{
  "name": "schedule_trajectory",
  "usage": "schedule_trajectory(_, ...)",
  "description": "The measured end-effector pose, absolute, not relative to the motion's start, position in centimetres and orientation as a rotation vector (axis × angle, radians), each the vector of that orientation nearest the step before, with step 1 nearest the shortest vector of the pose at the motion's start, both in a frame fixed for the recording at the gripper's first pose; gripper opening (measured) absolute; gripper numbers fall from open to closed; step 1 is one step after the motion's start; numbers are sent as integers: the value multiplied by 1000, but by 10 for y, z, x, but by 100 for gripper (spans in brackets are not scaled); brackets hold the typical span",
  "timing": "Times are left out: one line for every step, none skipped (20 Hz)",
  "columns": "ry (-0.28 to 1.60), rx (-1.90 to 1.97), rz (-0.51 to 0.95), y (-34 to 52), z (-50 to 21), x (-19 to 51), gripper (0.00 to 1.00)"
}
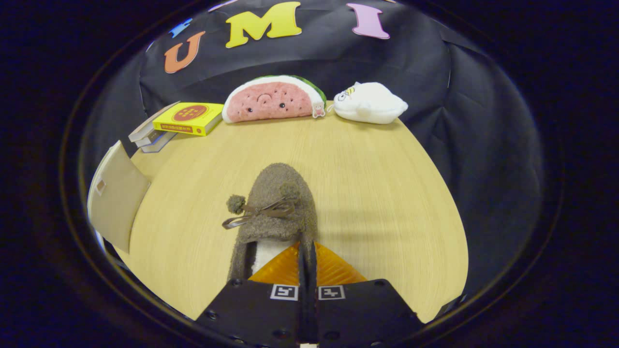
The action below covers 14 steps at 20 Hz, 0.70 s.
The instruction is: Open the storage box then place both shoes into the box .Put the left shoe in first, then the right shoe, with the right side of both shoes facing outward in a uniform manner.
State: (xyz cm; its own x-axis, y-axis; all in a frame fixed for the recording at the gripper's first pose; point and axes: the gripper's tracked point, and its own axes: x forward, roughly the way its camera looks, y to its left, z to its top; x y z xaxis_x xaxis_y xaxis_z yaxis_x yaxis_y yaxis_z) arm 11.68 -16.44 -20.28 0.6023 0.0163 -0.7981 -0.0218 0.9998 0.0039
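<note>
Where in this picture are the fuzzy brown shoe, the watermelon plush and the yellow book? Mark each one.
fuzzy brown shoe (pixel 278 193): gripper view, on its toe, above the bow.
watermelon plush (pixel 271 100): gripper view, on its pink face.
yellow book (pixel 189 117): gripper view, on its top cover.

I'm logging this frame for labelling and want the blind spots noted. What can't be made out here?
- Slipper: its heel and the edge that the hand-held gripper is pinching are hidden behind the fingers; left or right shoe is unclear.
- Box: only a raised beige flap shows beside the table; its inside is out of sight.
- Books: cover print is too small to read.
</note>
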Motion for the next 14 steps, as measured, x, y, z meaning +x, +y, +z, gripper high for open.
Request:
schedule_trajectory(925, 13, 16, -163, -203, 115, 1)
schedule_trajectory(917, 52, 7, -161, -198, 114, 1)
schedule_trajectory(909, 90, 10, -157, -194, 111, 0)
schedule_trajectory(906, 110, 11, -153, -191, 105, 0)
schedule_trajectory(902, 126, 13, -149, -188, 102, 0)
schedule_trajectory(898, 144, 13, -143, -185, 101, 1)
schedule_trajectory(896, 155, 15, -138, -181, 99, 0)
schedule_trajectory(888, 172, 14, -132, -177, 98, 0)
schedule_trajectory(884, 190, 18, -126, -171, 96, 0)
schedule_trajectory(882, 214, 21, -118, -166, 93, 0)
schedule_trajectory(882, 235, 29, -109, -159, 90, 0)
schedule_trajectory(881, 247, 36, -98, -152, 86, 0)
schedule_trajectory(874, 253, 46, -86, -143, 84, 0)
schedule_trajectory(868, 258, 59, -72, -133, 81, 0)
